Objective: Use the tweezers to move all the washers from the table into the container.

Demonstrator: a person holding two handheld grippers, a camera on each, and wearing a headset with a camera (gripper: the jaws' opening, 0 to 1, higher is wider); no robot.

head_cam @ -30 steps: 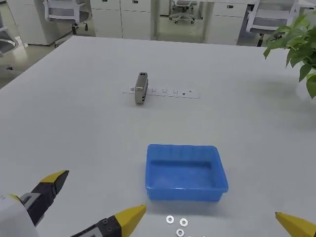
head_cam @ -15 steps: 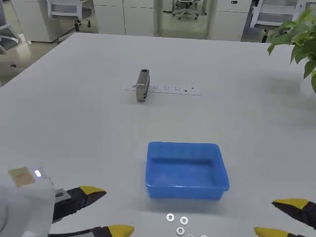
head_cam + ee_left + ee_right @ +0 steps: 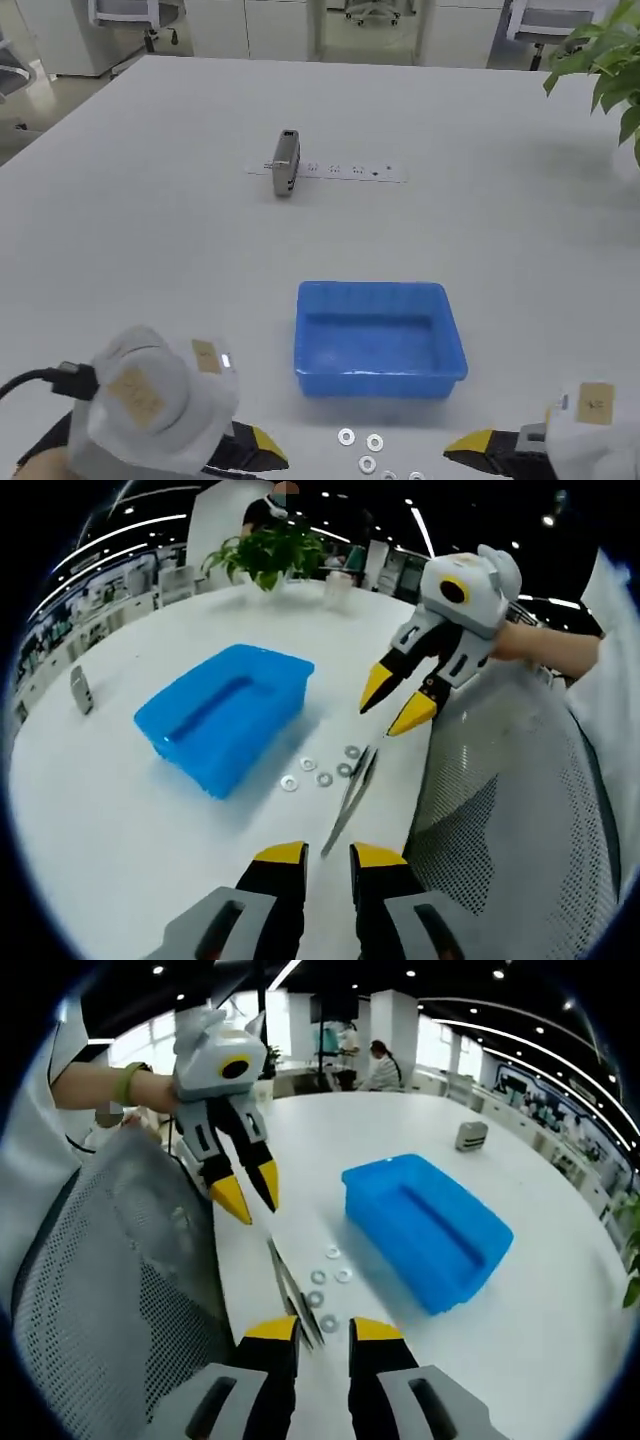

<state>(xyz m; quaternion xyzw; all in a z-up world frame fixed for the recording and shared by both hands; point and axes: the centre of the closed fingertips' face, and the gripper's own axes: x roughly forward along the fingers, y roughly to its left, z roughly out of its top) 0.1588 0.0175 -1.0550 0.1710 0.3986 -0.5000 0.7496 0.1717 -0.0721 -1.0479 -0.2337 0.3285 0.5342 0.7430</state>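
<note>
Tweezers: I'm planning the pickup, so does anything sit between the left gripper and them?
Nothing visible does. In the left gripper view the tweezers lie straight ahead of the left gripper, with just bare table around that end. The washers lie off to one side of them, toward the container.

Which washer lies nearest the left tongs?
The washer at the cluster's left end, by the front wall of the blue container; the other four lie further toward the right tongs.
</note>
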